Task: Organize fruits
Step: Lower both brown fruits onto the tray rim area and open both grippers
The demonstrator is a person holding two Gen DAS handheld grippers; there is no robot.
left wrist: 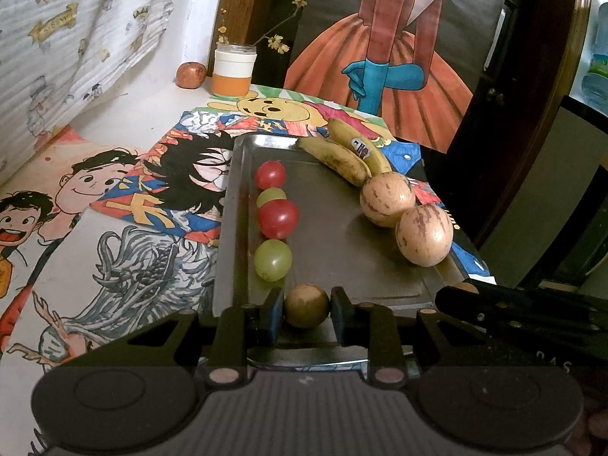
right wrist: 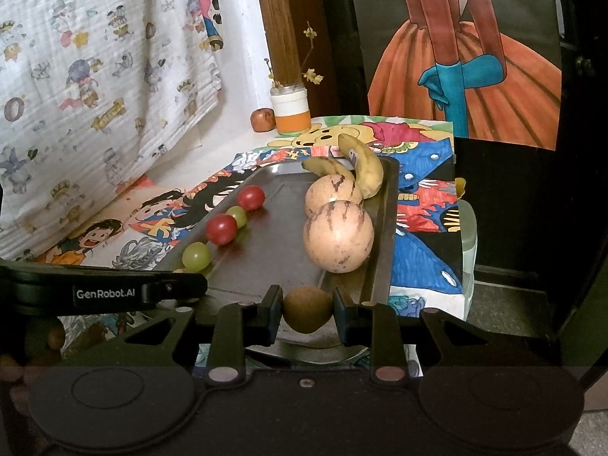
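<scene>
I see a metal tray (left wrist: 342, 235) lying on a counter (left wrist: 125, 114) covered with bright cartoon drawings.

My left tongs (left wrist: 307, 308) are clamped on a small round brown fruit (left wrist: 306, 306) at the tray's near edge, one pad against each side of it. My right tongs (right wrist: 307, 309) are likewise clamped on a second small brown fruit (right wrist: 307, 309), held over the near end of the tray. In the left wrist view the right tool juts in from the right edge; in the right wrist view the left tool, marked with white lettering, crosses in from the left.

Along the tray's left side runs a row of four small round fruits, alternating in colour: a green one (left wrist: 273, 259) nearest me, then a red one (left wrist: 278, 218), a smaller green one (left wrist: 270, 197) touching it, and a red one (left wrist: 270, 174) farthest away.

On the tray's right side sit two pale tan melons with brown streaks (left wrist: 423, 235), touching each other. Behind them lie two yellow bananas (left wrist: 342, 157), side by side at the far right corner; one bears a dark sticker.

Beyond the tray, near the wall, stands a white and orange jar (left wrist: 233, 72) holding a twig with yellow blossoms, with a reddish round fruit (left wrist: 191, 75) just beside it.
</scene>
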